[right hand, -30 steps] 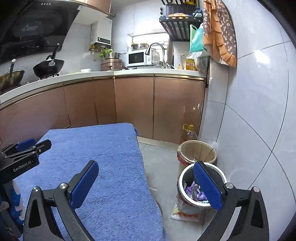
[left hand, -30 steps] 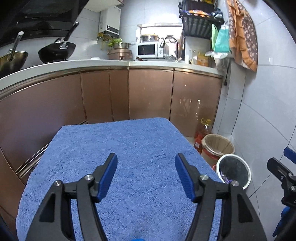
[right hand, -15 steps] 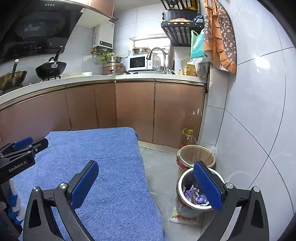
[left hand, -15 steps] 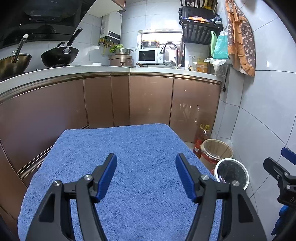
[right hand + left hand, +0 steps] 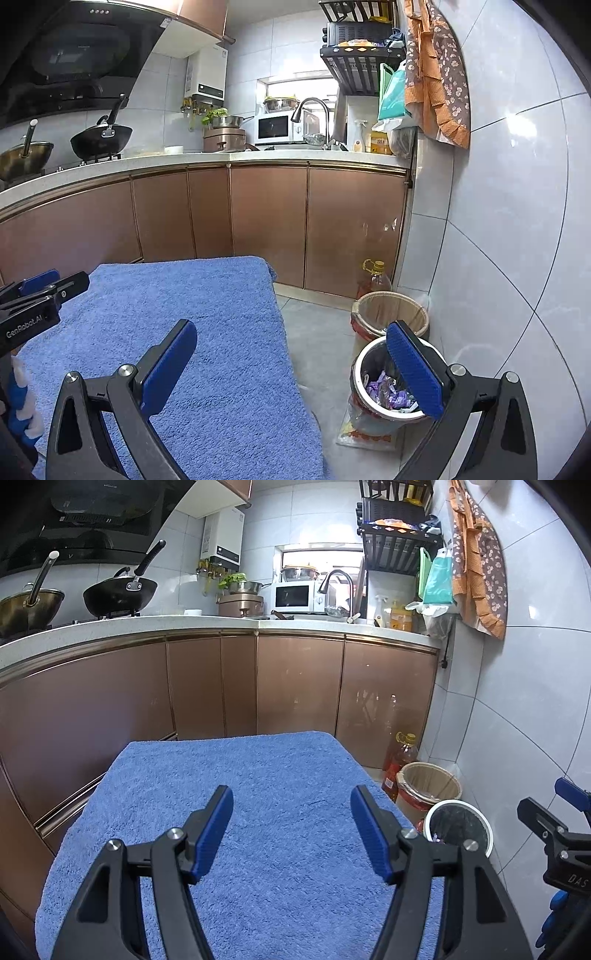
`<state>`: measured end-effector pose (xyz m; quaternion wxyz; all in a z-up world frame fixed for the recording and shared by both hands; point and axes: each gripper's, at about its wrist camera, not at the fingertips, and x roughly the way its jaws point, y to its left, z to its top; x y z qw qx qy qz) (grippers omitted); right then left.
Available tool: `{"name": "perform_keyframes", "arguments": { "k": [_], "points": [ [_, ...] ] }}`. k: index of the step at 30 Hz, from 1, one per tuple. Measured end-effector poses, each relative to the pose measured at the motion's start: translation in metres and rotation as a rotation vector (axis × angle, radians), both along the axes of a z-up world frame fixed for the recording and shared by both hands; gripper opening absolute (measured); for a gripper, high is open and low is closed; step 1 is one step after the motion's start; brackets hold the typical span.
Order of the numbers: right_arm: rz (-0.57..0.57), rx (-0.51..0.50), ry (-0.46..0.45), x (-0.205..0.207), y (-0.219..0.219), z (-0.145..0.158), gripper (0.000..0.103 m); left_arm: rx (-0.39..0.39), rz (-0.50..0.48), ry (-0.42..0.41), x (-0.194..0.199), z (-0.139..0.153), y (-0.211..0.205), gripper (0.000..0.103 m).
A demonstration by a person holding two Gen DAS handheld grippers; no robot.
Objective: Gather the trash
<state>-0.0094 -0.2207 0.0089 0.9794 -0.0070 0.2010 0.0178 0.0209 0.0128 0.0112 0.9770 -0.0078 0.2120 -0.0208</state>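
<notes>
A blue towel (image 5: 277, 771) covers the table, and no loose trash shows on it. My left gripper (image 5: 291, 812) hovers over its middle, open, with nothing between its blue pads. My right gripper (image 5: 291, 347) is open too, held over the towel's right edge (image 5: 258, 332) and the floor. Its right finger (image 5: 413, 369) overlaps a white-rimmed trash bin (image 5: 360, 369) on the floor, which holds purple wrappers (image 5: 384, 391). The same bin (image 5: 458, 823) shows to the right of the table in the left wrist view. Each gripper sees the other at its frame edge.
A second bin lined with a tan bag (image 5: 391, 306) and an oil bottle (image 5: 375, 277) stand by the tiled wall behind the trash bin. Brown cabinets (image 5: 295, 686) under a white counter run behind the table. A flat packet (image 5: 365, 435) lies under the trash bin.
</notes>
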Motion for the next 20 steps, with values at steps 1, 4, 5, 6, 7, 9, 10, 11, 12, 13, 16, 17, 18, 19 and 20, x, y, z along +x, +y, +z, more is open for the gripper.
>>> {"name": "perform_keyframes", "arguments": {
  "k": [1, 4, 5, 6, 7, 9, 10, 11, 12, 13, 16, 17, 18, 19, 20],
  "points": [
    [-0.001, 0.002, 0.0, 0.0001, -0.0005, 0.0001, 0.103, 0.0, 0.0, 0.0, -0.0005, 0.0002, -0.0002, 0.064],
    [-0.001, 0.006, -0.005, -0.0008, -0.0037, -0.0002, 0.103, 0.003, -0.002, 0.005, -0.0004, 0.0001, -0.0005, 0.064],
    [-0.001, 0.006, -0.005, -0.0005, -0.0045, 0.0, 0.103, 0.003, -0.003, 0.006, -0.0004, 0.0002, -0.0006, 0.064],
    [-0.002, 0.007, -0.007, -0.0008, -0.0048, 0.0, 0.103, 0.003, -0.004, 0.007, -0.0008, 0.0003, -0.0011, 0.064],
    [-0.003, 0.008, -0.008, -0.0008, -0.0056, 0.0002, 0.103, 0.003, -0.004, 0.007, -0.0009, 0.0007, -0.0014, 0.064],
    [-0.003, 0.01, -0.01, -0.0004, -0.0065, 0.0005, 0.103, 0.003, -0.009, 0.007, -0.0013, 0.0015, -0.0019, 0.064],
    [-0.003, 0.01, -0.011, -0.0006, -0.0073, 0.0003, 0.103, 0.004, -0.009, 0.006, -0.0013, 0.0021, -0.002, 0.064],
    [-0.003, 0.01, -0.012, -0.0006, -0.0073, 0.0004, 0.103, 0.006, -0.008, 0.004, -0.0016, 0.0027, -0.0026, 0.064],
    [-0.002, 0.01, -0.012, 0.0, -0.0076, 0.0005, 0.103, 0.007, -0.008, 0.003, -0.0018, 0.0031, -0.003, 0.064],
    [-0.002, 0.009, -0.012, 0.0001, -0.0075, 0.0005, 0.103, 0.009, -0.008, 0.003, -0.002, 0.0033, -0.0038, 0.064],
    [-0.003, 0.011, -0.012, 0.0001, -0.0074, 0.0003, 0.103, 0.007, -0.008, 0.01, -0.0018, 0.0027, -0.006, 0.064],
    [-0.004, 0.012, -0.011, 0.0002, -0.0075, 0.0003, 0.103, 0.006, -0.009, 0.013, -0.0015, 0.0022, -0.0063, 0.064],
    [-0.004, 0.013, -0.01, 0.0003, -0.0078, 0.0002, 0.103, 0.006, -0.009, 0.016, -0.0014, 0.0017, -0.0068, 0.064],
    [-0.005, 0.014, -0.009, 0.0005, -0.0082, 0.0001, 0.103, 0.006, -0.01, 0.018, -0.0013, 0.0014, -0.0073, 0.064],
    [-0.006, 0.014, -0.009, 0.0009, -0.009, 0.0001, 0.103, 0.007, -0.012, 0.018, -0.0011, 0.0014, -0.0073, 0.064]
  ]
}}
